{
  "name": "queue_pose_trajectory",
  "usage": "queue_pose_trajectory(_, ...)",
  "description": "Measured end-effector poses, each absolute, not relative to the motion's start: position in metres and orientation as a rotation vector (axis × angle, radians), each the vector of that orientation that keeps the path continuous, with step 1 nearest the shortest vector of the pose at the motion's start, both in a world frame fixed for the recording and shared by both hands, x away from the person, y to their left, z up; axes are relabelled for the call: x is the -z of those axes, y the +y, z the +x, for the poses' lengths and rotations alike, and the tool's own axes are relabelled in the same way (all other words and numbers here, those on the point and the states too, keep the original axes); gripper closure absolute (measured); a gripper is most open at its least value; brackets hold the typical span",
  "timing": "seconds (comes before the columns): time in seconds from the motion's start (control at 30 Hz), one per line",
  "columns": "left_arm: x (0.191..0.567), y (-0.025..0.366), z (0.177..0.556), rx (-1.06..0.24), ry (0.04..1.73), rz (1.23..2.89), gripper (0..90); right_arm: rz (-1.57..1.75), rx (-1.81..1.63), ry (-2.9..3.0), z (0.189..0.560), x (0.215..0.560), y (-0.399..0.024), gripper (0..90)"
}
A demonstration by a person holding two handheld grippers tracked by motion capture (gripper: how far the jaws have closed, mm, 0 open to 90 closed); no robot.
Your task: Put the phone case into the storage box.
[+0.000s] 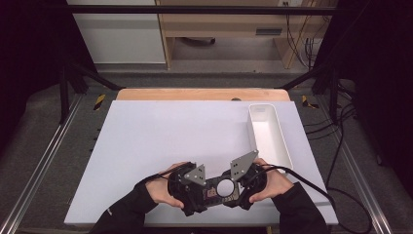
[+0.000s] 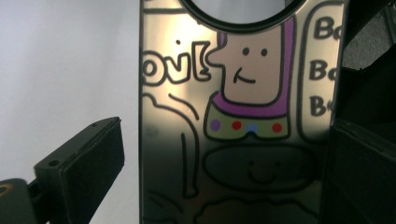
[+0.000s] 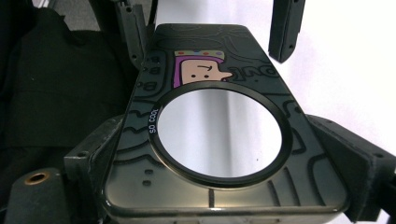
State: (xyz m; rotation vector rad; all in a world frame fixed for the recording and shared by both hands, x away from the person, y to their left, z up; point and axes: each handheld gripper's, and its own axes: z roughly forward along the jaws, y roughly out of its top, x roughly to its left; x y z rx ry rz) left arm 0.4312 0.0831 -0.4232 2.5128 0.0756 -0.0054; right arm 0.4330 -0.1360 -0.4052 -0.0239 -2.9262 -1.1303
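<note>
phone case (image 1: 220, 188) | between left gripper (image 1: 191, 189) and right gripper (image 1: 243, 184) | held

Dark glossy phone case (image 1: 220, 189) with cartoon doodles (image 2: 247, 88), purple-edged face, coloured dots, bubble lettering. Big round camera cutout (image 3: 219, 133) ringed black, "SO COOL" printed on ring. Case is sitting flat, printed side up, at near edge of white table (image 1: 160, 141), cutout end pointing toward right side.
</note>
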Motion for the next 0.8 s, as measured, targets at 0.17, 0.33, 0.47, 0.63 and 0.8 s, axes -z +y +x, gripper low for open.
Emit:
queue_pose_trajectory(0.17,0.425,0.076,0.432,0.017,0.075,2.526,2.1,-0.015,1.129,-2.929,0.432,0.407,-0.134,12.5)
queue_pose_trajectory(0.33,0.427,0.071,0.432,0.028,0.083,2.543,5.1,-0.012,1.113,-2.944,0.432,0.409,-0.133,12.5)
queue_pose_trajectory(0.47,0.427,0.069,0.432,0.031,0.086,2.549,8.6,-0.016,1.109,-2.952,0.432,0.409,-0.133,12.5)
queue_pose_trajectory(0.63,0.427,0.068,0.433,0.029,0.086,2.557,9.9,-0.022,1.101,-2.954,0.433,0.41,-0.132,12.5)
queue_pose_trajectory(0.8,0.427,0.067,0.432,0.03,0.077,2.568,10.9,-0.016,1.101,-2.952,0.433,0.41,-0.132,12.4)
